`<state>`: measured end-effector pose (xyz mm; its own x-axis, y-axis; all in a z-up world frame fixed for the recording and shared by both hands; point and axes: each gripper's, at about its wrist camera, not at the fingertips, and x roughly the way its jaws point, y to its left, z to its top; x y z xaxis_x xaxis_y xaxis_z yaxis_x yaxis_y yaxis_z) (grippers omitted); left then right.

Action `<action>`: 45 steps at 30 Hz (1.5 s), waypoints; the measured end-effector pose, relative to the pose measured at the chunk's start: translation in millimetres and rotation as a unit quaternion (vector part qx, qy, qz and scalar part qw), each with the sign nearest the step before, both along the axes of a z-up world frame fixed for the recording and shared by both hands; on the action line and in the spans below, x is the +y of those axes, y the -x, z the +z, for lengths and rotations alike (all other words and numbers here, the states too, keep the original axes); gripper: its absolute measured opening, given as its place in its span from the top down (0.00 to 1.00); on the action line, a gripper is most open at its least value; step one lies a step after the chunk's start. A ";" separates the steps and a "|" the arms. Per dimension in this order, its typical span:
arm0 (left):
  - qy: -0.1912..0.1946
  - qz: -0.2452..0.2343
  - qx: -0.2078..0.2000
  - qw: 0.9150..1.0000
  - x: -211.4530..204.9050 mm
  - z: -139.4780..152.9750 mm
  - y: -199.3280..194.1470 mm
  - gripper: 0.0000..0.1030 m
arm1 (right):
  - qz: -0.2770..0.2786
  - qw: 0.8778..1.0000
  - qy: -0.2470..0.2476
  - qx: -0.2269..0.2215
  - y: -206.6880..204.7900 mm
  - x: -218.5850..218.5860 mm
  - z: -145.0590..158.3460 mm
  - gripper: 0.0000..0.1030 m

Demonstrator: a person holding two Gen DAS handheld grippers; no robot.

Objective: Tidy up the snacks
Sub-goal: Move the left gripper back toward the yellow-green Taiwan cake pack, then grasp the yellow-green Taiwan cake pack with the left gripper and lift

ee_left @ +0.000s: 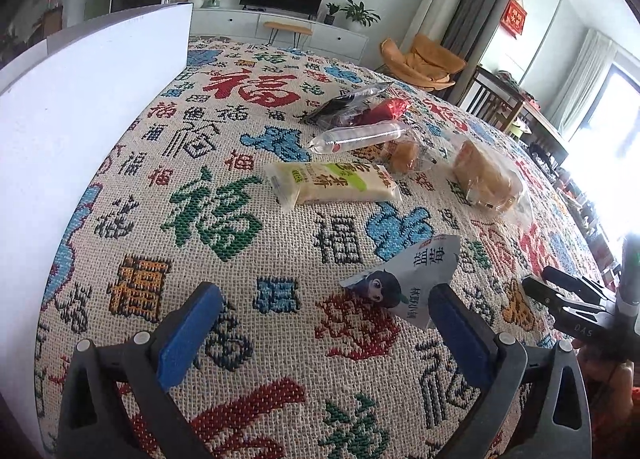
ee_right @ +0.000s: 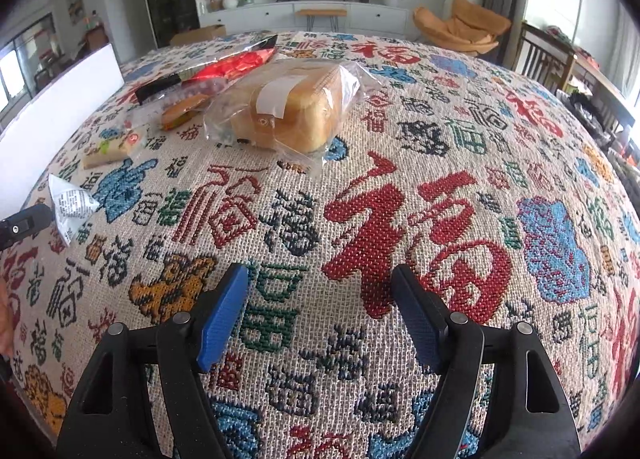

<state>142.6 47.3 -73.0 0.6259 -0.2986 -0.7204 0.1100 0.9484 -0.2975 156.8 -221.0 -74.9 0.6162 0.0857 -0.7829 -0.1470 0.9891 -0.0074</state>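
Hovering over a bench [ee_right: 460,147] draped in a woven character-print cloth, the left tongs [ee_left: 326,307] stand released, a small blueberry snack packet [ee_left: 404,283] lying against the right pad. The right tongs [ee_right: 320,291] gape empty. Bagged bread [ee_right: 288,107] and a rice-cake pack [ee_left: 334,181] lie beyond, near a white box [ee_left: 88,107].

my table wears a woven cloth [ee_left: 248,243] of coloured characters. on it lie a blueberry pouch [ee_left: 404,279], a pale wrapped bar [ee_left: 336,183], bagged bread [ee_right: 296,103], a clear tube [ee_left: 360,137], red and black packets [ee_left: 360,103] and a white box [ee_left: 80,119].
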 end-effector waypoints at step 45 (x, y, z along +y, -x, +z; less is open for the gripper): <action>0.056 0.018 0.001 0.998 23.6 18.5 -5.2 0.01 | -0.001 1.000 -0.001 0.000 -0.1 -0.1 0.2 0.25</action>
<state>147.8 70.9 -54.5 0.6360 -0.3541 -0.6857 0.0751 0.9127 -0.4016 156.9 -221.2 -74.6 0.6160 0.0858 -0.7831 -0.1457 0.9893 -0.0063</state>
